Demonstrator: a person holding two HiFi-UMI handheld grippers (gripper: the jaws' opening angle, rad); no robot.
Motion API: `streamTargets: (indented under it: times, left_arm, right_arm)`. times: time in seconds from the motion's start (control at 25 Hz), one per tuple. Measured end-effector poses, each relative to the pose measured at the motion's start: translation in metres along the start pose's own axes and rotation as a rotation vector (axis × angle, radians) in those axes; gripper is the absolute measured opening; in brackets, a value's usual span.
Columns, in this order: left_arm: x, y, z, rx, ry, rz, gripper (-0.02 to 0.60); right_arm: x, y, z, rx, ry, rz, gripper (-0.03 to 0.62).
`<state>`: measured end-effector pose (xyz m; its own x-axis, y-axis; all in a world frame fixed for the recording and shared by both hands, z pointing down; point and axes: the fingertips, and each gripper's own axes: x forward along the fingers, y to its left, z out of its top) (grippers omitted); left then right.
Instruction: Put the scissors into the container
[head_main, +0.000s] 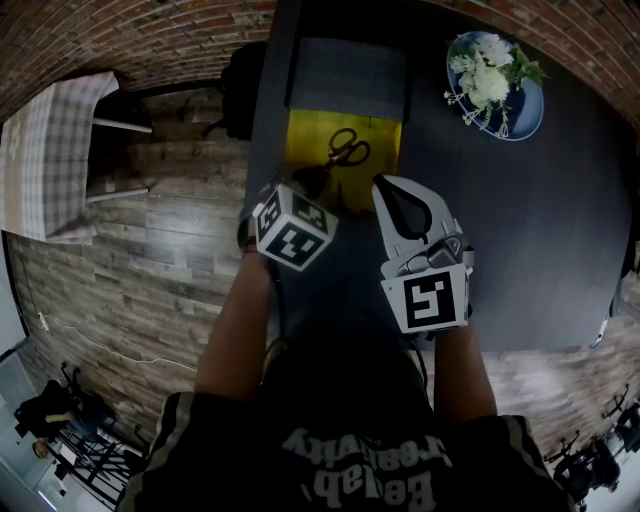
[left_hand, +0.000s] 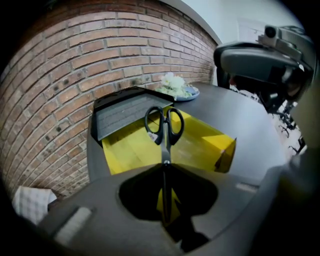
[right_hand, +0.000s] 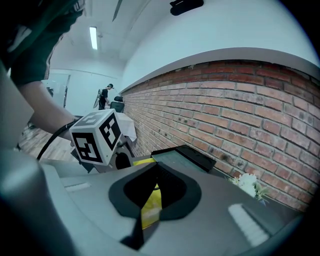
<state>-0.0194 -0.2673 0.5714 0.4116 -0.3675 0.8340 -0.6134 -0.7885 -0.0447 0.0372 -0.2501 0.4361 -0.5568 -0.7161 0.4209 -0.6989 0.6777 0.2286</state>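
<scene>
Pinching the scissors by the blades, the left gripper holds their handles just ahead of its jaws, over the yellow container. The placing step looks nearly done; next, lower and let go. The right gripper has its jaws closed on nothing.

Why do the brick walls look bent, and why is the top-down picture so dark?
Wide-angle lenses: the brick wall bows into an arc in both gripper views. The head view is dim, darkening towards its corners, so the yellow container stands out most. In the left gripper view the scissors look sharp, the nearest foreground soft.
</scene>
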Motion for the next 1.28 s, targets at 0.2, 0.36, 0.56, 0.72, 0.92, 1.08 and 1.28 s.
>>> streamTargets:
  times: [0.2,0.36,0.56,0.72,0.92,1.08,1.28]
  left_arm:
    - [0.0013,0.0010,0.0003,0.004,0.003,0.004,0.052]
    - [0.0002,-0.0003,0.0001,0.013,0.004,0.005,0.054]
    - [-0.0010,0.0002,0.0003,0.014,-0.003,0.005,0.055]
    - [-0.0007,0.0000,0.0004,0.017,-0.004,0.003,0.058]
    - [-0.0018,0.0000,0.0010,0.006,-0.020,-0.001,0.060]
    - [-0.0016,-0.0013,0.0005,0.012,-0.020,0.007,0.060]
    - [-0.0003,-0.0004,0.0009,0.014,-0.022,0.007,0.060]
  right_arm:
    - [-0.0002,-0.0038,0.0003,0.001,-0.009,-0.004,0.006]
    - [-0.0017,-0.0033,0.0004,0.003,-0.008,-0.006,0.006]
    - [-0.0010,-0.0024,0.0004,0.005,-0.002,-0.003,0.006]
    - [-0.0004,-0.0016,0.0000,0.006,-0.002,-0.003,0.006]
    - [0.0002,0.0008,0.0004,0.008,-0.005,0.000,0.006]
    - [-0.0002,0.0033,0.0006,0.004,-0.011,0.002,0.006]
    - [0.0010,0.0016,-0.0023,0.006,-0.005,0.000,0.006]
